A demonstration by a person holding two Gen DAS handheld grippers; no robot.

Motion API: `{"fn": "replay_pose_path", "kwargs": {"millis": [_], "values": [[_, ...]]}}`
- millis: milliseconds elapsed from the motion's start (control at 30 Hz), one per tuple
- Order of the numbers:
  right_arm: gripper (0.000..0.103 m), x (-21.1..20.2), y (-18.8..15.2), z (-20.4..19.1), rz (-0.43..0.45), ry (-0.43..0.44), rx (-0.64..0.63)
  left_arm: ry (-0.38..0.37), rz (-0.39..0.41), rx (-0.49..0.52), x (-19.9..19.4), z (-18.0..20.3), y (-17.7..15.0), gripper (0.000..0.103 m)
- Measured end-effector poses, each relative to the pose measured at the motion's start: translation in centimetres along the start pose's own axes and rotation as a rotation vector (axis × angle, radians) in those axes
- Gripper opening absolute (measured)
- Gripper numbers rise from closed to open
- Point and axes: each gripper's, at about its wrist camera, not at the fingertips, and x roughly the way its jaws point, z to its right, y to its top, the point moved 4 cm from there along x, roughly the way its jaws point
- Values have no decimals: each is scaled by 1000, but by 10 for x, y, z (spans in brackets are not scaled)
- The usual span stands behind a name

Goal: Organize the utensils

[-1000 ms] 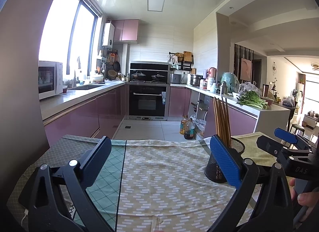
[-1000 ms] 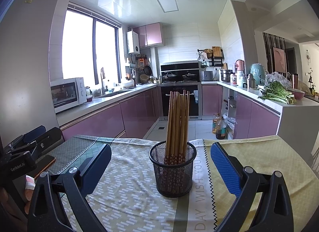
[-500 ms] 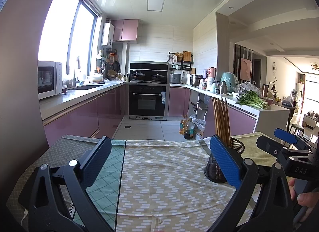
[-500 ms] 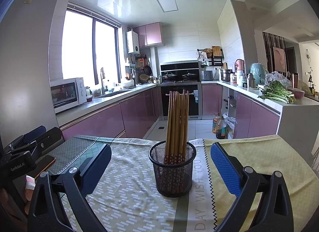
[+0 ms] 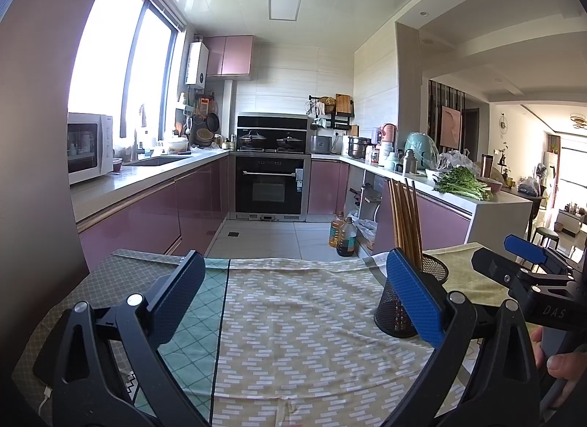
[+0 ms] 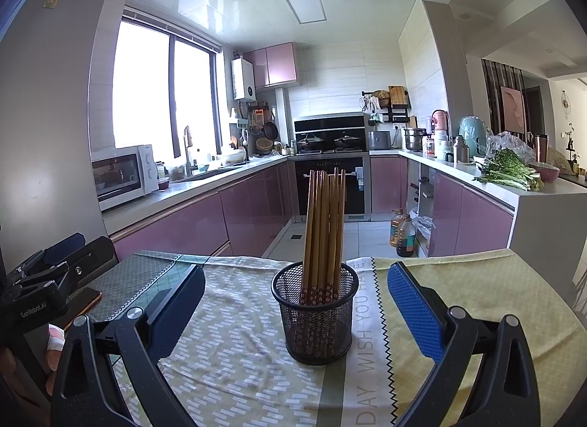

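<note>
A black mesh holder [image 6: 316, 315] stands upright on the patterned tablecloth [image 6: 227, 364], filled with several brown wooden chopsticks [image 6: 324, 228]. My right gripper [image 6: 295, 304] is open, and the holder sits just ahead between its two blue-padded fingers without touching them. In the left wrist view the same holder [image 5: 394, 311] and chopsticks [image 5: 405, 221] appear behind the right finger. My left gripper [image 5: 293, 293] is open over bare cloth and holds nothing. The other gripper [image 5: 532, 272] shows at the right edge, held by a hand [image 5: 561, 361].
A phone [image 6: 82, 302] lies on the cloth at the left, beside the left gripper's body [image 6: 40, 283]. Beyond the table's far edge are the kitchen floor, oil bottles [image 6: 401, 232], pink cabinets and an oven [image 5: 270, 188]. Greens [image 6: 510, 172] lie on the right counter.
</note>
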Motion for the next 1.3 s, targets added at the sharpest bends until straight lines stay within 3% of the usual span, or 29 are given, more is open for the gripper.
{"fn": "replay_pose_path", "kwargs": {"millis": [1300], "values": [[96, -1, 1, -1, 2, -2, 5, -4, -3, 5, 4, 5, 0, 97]]}}
